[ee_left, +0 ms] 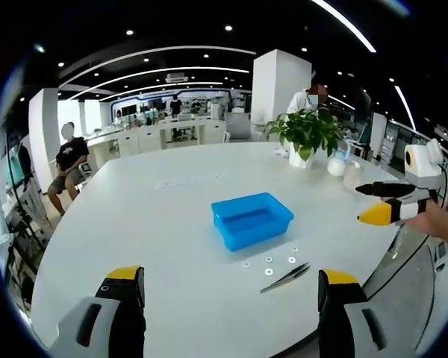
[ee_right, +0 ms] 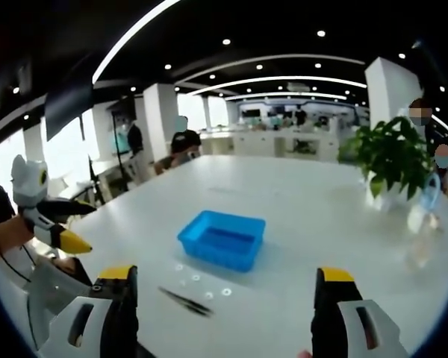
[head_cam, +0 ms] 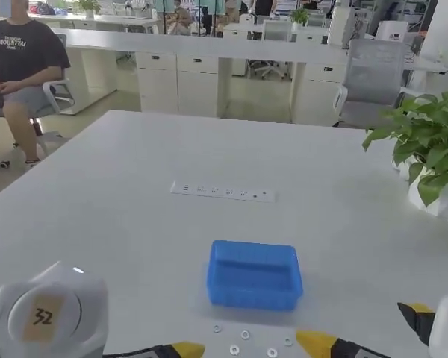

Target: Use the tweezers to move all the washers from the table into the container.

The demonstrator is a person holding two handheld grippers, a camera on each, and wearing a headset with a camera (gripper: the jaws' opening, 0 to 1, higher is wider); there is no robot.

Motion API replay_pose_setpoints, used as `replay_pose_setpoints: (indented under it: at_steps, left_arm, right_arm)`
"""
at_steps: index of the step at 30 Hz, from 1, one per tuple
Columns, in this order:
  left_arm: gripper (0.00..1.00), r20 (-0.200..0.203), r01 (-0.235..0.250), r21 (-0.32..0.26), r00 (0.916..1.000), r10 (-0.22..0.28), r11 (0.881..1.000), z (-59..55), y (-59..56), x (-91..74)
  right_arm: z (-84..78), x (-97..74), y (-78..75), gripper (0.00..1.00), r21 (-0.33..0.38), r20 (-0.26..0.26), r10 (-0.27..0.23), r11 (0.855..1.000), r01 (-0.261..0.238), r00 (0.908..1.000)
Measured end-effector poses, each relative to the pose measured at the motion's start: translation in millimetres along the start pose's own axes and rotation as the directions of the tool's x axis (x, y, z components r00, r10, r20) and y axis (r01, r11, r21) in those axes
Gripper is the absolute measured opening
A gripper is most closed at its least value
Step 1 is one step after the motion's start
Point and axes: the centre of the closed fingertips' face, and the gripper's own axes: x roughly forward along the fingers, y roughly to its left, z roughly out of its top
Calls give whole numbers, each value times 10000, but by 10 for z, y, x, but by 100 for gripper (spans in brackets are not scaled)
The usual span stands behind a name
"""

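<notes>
A white table [head_cam: 119, 194] carries one blue container [head_cam: 254, 274], the landmark for everything here.

To the left of the container, the left tool [ee_left: 230, 277] hangs above the table with its jaws spread wide, gripping nothing.

Just in front of the container, on the person's side, five small washers [ee_left: 269, 259] lie loose on the table, close together but apart from one another. One pair of tweezers [ee_left: 284, 277] lies flat just beside them, on the side away from the container. The container looks empty inside.

To the right of the container, the right tool [ee_right: 226, 274] also hangs with its jaws wide and empty.

Beyond the container lies one white power strip [head_cam: 222, 192]. Farther right of the container stands one potted plant [head_cam: 425, 149].

The task seems to be at its very start: no washer is in the container and the tweezers are untouched. The next move likely calls for one tool to come down low and pinch the thin tweezers off the flat table, gripped so that their tips can then squeeze a washer.
</notes>
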Motion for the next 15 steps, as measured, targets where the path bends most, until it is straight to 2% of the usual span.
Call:
replay_pose_setpoints:
  at_steps: [9, 11, 13, 15]
  left_arm:
    - [99, -153, 369, 158, 9992, -367, 9992, -6, -35, 92]
    - [96, -120, 360, 206, 9993, -358, 9991, -4, -29, 113]
    - [93, -255, 497, 348, 9985, -488, 9982, -15, -38, 147]
    - [92, -270, 643, 444, 9976, -632, 9969, -13, -55, 167]
  right_arm:
    - [-48, 78, -13, 96, 69, -206, 31, 10000, -29, 9998]
    - [-74, 100, -21, 95, -29, -272, -51, 10000, 50, 9996]
    - [-112, 116, -30, 95, 59, -492, -95, 9999, 98, 9987]
    - [-109, 107, -29, 95, 145, -500, -136, 9998, 143, 9987]
